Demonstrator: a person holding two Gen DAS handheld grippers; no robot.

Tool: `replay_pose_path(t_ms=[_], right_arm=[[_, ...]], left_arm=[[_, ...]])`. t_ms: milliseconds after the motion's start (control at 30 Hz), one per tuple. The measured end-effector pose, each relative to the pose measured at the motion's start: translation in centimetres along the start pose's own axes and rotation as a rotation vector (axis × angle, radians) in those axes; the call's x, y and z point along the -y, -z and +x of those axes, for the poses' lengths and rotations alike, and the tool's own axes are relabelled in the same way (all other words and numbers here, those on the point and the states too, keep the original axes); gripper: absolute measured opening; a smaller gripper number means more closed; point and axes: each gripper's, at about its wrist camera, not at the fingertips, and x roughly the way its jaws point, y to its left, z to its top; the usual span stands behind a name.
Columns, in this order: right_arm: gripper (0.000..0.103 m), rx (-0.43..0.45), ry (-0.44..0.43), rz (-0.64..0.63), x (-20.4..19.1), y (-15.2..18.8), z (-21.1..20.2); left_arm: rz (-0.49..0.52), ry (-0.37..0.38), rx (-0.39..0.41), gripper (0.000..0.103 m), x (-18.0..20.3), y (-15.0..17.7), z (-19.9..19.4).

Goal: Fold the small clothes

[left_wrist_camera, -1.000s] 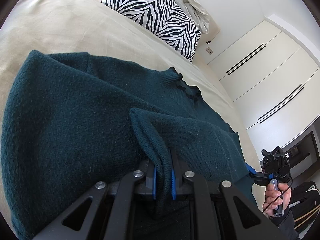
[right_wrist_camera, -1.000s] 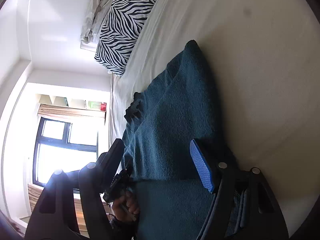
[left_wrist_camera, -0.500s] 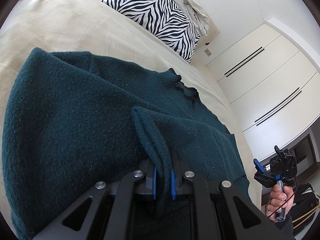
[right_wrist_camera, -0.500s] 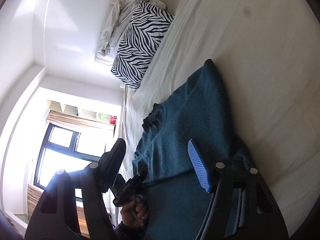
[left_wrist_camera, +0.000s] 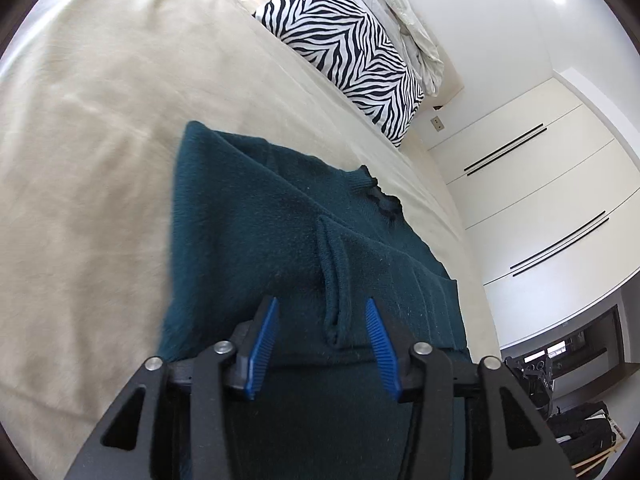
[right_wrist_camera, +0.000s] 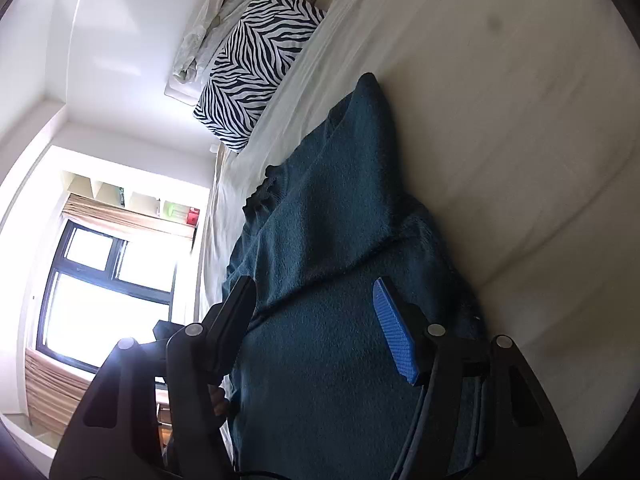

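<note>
Letting go with my left gripper [left_wrist_camera: 322, 344], jaws opening off the sweater [left_wrist_camera: 280, 248] ridge I was pinching, right gripper [right_wrist_camera: 316, 320] wide and closing slightly, empty, so this fold is landing.

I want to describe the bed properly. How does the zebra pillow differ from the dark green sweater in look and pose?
The zebra pillow has black and white stripes; the dark green sweater is one plain colour. The pillow is plump and sits at the far end of the bed; the sweater lies flat and partly folded, close to the grippers. Both rest on the same beige cover.
</note>
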Motion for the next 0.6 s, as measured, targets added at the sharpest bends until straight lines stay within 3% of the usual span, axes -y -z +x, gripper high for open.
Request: replay_pose_path(t_ms=[33, 167, 333, 500, 600], right_arm=[[0.063, 0.013, 0.002, -0.004, 0.0, 0.9, -1.5], [0.063, 0.044, 0.042, -0.032, 0.2, 5.2, -6.6], [0.063, 0.003, 0.136, -0.089, 0.4, 10.9, -9.4], [0.063, -0.011, 0.243, -0.120, 1.3, 14.8, -11.3], [0.063, -0.009, 0.245, -0.112, 2.2, 16.1, -12.8]], left_arm=[[-0.006, -0.024, 0.014, 0.064, -0.3, 0.8, -1.8], [-0.026, -0.071, 0.003, 0.064, -1.5, 5.9, -7.0], [-0.045, -0.137, -0.042, 0.064, -2.5, 13.7, -11.1], [-0.023, -0.149, -0.060, 0.066, -1.8, 19.1, -14.4], [-0.037, -0.121, -0.097, 0.066, -1.9, 21.3, -15.6]])
